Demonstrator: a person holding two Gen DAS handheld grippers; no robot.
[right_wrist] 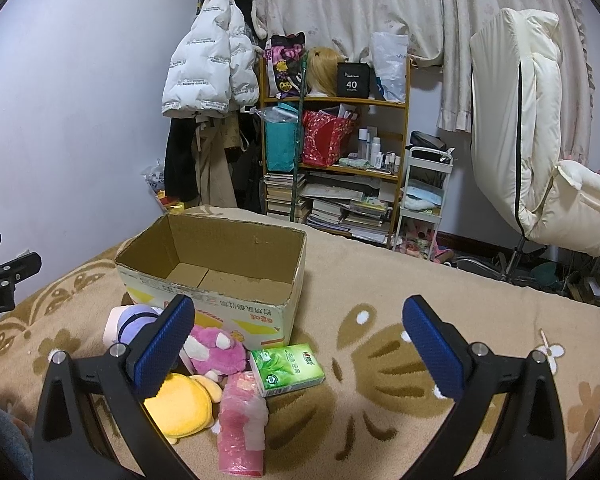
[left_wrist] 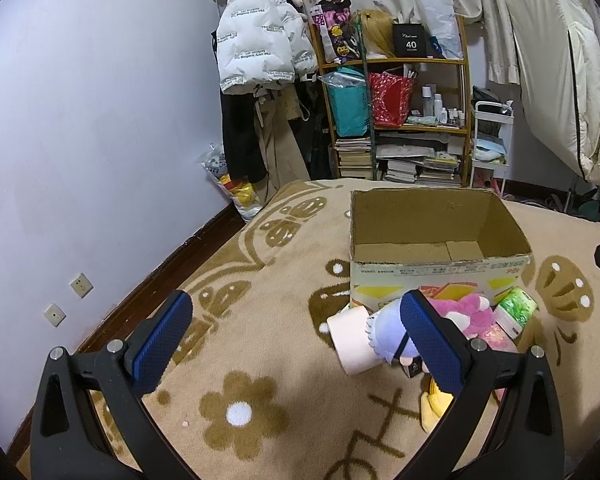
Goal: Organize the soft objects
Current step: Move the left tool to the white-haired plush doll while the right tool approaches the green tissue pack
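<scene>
An empty open cardboard box [left_wrist: 436, 236] [right_wrist: 216, 268] stands on the beige patterned blanket [left_wrist: 284, 344]. In front of it lie a pink plush [left_wrist: 470, 314] [right_wrist: 216, 350], a lavender plush doll [left_wrist: 386, 330] [right_wrist: 134, 318], a yellow plush [right_wrist: 182, 402], a pale pink roll [left_wrist: 350, 338], a green tissue pack [right_wrist: 286, 368] [left_wrist: 514, 306] and a pink wrapped packet [right_wrist: 242, 420]. My left gripper [left_wrist: 296, 340] is open, left of the pile. My right gripper [right_wrist: 300, 340] is open, its left finger [right_wrist: 160, 348] over the plushes.
A wall [left_wrist: 80, 120] with sockets [left_wrist: 80, 285] runs along the blanket's left side. Behind stand a loaded shelf [right_wrist: 332, 152], hanging coats [right_wrist: 208, 76], a white cart [right_wrist: 422, 196] and a cream chair [right_wrist: 540, 168]. The left gripper's body [right_wrist: 4, 276] shows at the right wrist view's left edge.
</scene>
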